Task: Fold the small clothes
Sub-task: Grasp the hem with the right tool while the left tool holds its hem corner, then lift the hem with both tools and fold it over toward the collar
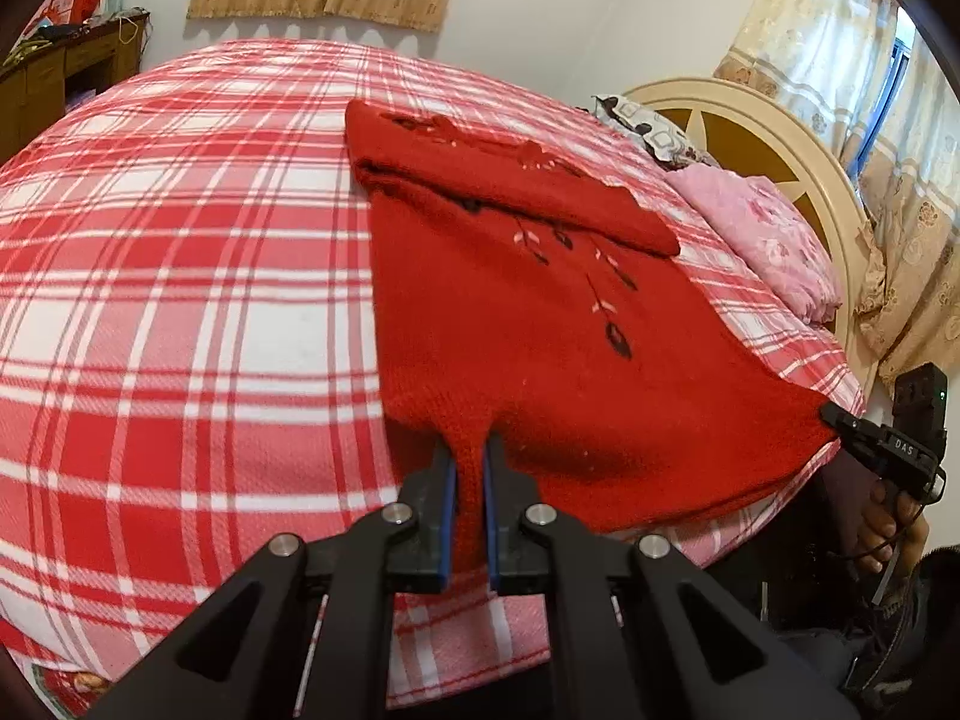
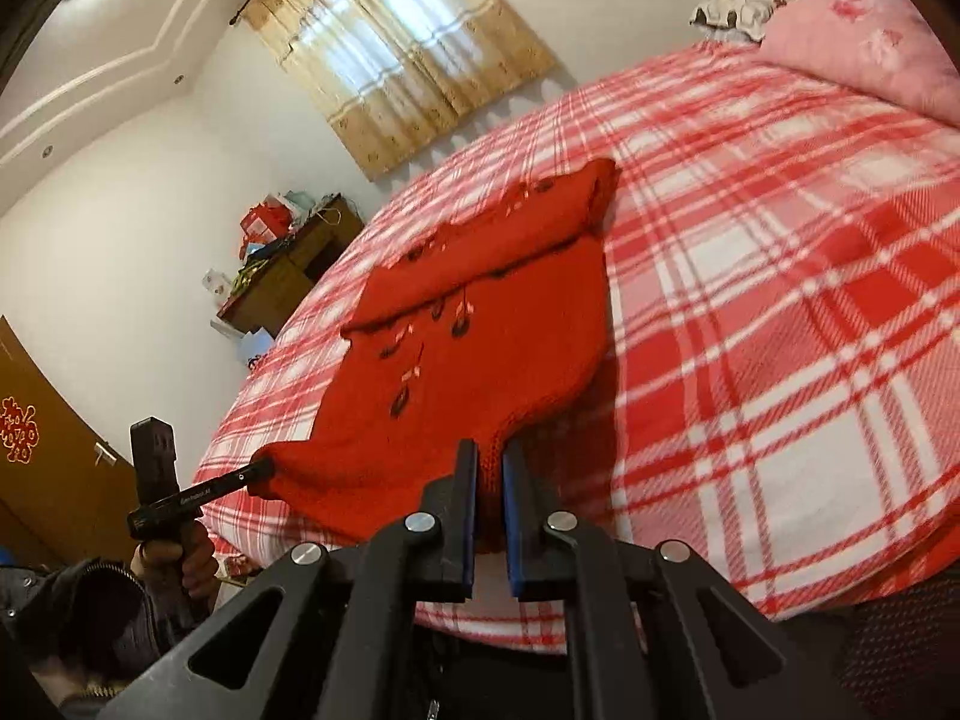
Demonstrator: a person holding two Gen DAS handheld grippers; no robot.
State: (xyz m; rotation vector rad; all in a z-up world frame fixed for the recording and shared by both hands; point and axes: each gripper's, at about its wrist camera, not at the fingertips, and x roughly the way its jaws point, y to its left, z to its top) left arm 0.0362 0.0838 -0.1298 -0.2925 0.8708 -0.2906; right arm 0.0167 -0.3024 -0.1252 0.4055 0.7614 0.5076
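Note:
A red knit sweater with dark leaf embroidery lies on the red-and-white plaid bed, its sleeves folded across the far part. My left gripper is shut on its near left hem corner. My right gripper is shut on the near right hem corner of the sweater. Each gripper shows in the other's view, the right one at the hem's right end and the left one at its left end. The near hem is lifted a little off the bed.
A pink pillow and a patterned pillow lie by the cream headboard. A wooden cabinet with boxes on it stands by the wall. Curtained windows hang behind. The bed's near edge is just under the grippers.

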